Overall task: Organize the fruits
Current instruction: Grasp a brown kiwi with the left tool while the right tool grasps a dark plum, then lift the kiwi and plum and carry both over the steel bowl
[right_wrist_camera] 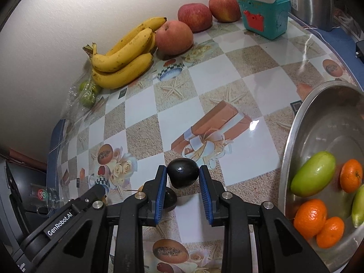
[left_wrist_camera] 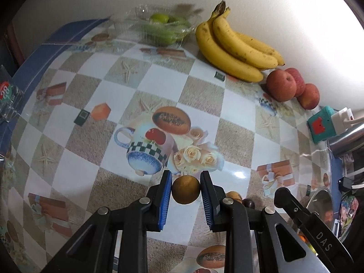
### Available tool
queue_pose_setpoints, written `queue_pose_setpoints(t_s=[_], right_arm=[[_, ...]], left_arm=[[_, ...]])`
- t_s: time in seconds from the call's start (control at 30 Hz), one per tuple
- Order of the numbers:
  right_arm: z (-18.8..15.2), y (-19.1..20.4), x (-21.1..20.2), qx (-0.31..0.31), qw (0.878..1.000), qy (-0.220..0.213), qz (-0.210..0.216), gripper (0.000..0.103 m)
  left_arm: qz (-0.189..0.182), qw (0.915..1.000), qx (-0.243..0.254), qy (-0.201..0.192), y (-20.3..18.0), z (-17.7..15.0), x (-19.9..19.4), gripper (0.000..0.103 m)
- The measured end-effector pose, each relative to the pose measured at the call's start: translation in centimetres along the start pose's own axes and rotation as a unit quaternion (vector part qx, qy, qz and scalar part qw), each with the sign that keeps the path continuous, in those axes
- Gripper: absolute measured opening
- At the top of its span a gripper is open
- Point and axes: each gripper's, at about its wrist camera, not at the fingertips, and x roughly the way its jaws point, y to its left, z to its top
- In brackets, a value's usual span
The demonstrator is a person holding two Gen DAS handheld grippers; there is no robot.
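Note:
My left gripper (left_wrist_camera: 186,190) is shut on a small round brown fruit (left_wrist_camera: 186,188), held just above the patterned tablecloth (left_wrist_camera: 159,86). My right gripper (right_wrist_camera: 182,177) is shut on a glossy black fruit (right_wrist_camera: 182,175), also off the table. A second dark fruit (right_wrist_camera: 171,199) lies under its left finger. Another brown fruit (left_wrist_camera: 234,196) and a dark one (left_wrist_camera: 249,203) lie by the left gripper's right finger. A steel bowl (right_wrist_camera: 293,136) at the right holds oranges (right_wrist_camera: 310,217) and green fruits (right_wrist_camera: 314,173).
Bananas (left_wrist_camera: 236,50) and red apples (left_wrist_camera: 282,85) lie along the white wall, with green fruits in a clear plastic tub (left_wrist_camera: 163,28) to their left. A teal box with a white plug (right_wrist_camera: 264,16) stands at the back right. A glass (left_wrist_camera: 9,95) stands at the left table edge.

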Motion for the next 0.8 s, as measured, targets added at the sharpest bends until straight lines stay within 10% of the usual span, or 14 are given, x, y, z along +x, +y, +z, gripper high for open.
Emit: queue_pose_setpoints(t_s=[0.8], right_arm=[[1.1, -4.4, -6.4, 0.045, 0.997, -0.058, -0.03, 0.03]], left_arm=[[-0.024, 0.9979, 0.053, -0.029, -5.4, -0.7, -2.5, 0.028]])
